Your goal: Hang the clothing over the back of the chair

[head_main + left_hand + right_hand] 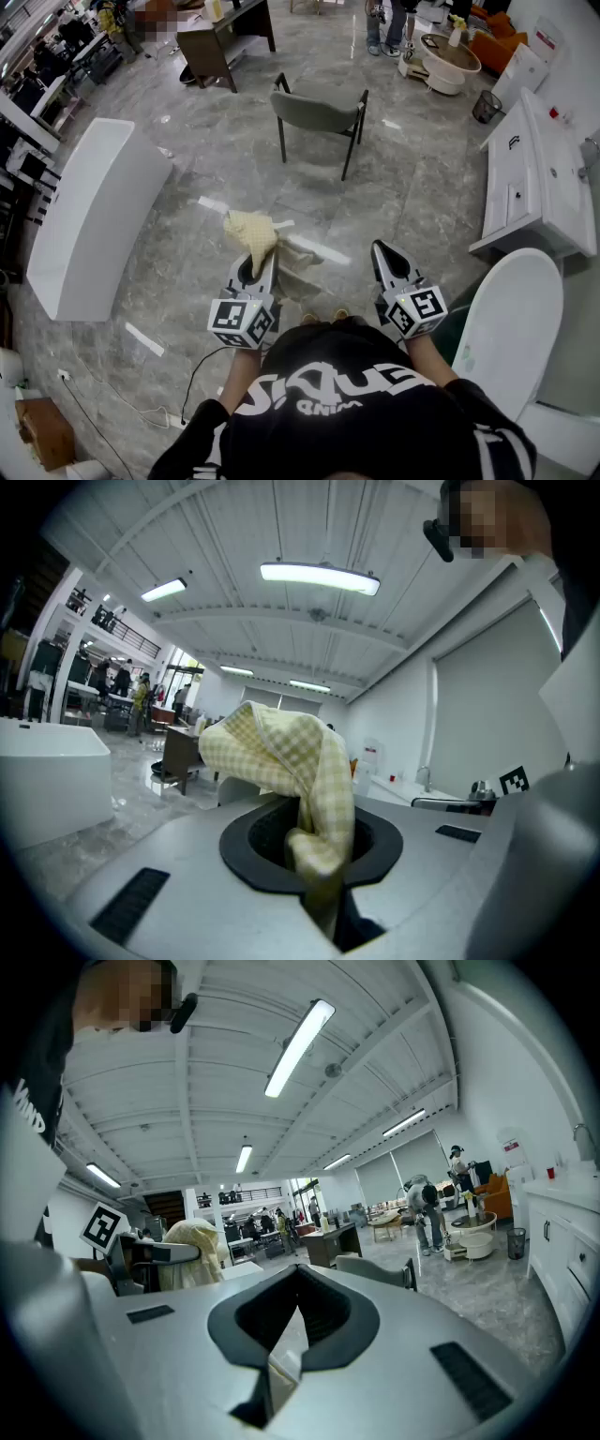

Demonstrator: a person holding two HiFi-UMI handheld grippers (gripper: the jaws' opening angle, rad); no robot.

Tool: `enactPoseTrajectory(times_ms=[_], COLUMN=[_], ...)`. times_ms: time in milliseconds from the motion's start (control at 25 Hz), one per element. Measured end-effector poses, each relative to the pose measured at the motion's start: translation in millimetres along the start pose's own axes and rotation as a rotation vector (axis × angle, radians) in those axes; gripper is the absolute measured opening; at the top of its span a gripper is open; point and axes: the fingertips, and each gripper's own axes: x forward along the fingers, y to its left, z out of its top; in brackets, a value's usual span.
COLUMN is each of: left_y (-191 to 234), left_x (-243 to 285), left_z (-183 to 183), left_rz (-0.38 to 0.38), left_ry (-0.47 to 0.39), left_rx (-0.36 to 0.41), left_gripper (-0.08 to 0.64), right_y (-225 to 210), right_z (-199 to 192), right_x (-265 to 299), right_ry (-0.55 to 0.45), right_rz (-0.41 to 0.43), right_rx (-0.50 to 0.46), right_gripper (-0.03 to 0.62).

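A pale yellow checked garment is bunched in my left gripper, which is shut on it; part of the fabric hangs down to the right. In the left gripper view the garment rises out of the closed jaws of that gripper and folds over. My right gripper is held level beside it, shut with nothing in it; in its own view the right gripper shows only floor past the jaws. The grey chair with black legs stands some way ahead on the marble floor, its back toward me. The chair also shows in the right gripper view.
A long white bathtub lies at the left. A white vanity cabinet and a white rounded fixture stand at the right. A dark desk, a round table, a bin and people are beyond the chair. A cable trails on the floor.
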Motion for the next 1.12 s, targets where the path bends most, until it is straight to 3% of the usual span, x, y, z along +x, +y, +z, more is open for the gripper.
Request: enactPoseTrajectory(times_ms=[360,680,1120], left_y=[21.2,32.2,50.6], left_x=[6.9,9.0,46.6], left_z=[0.8,-4.2,1.3], left_rz=[-0.029,-0.079,-0.082], left_ry=[-0.003,0.005,0.011], left_rx=[-0.001,0.018,0.037], left_gripper=[0.051,0.051,0.051], right_y=[7.0,5.3,-16.8], right_z=[-1.9,-12.8,-14.5], right_x=[15.4,14.7,48.8], right_ry=[-0.024,-0.038,-0.042], right_rz=[-0.005,-0.079,-0.097], right_rx=[-0.006,-0.011,-0.008], right_gripper=[0.014,0.014,0.014])
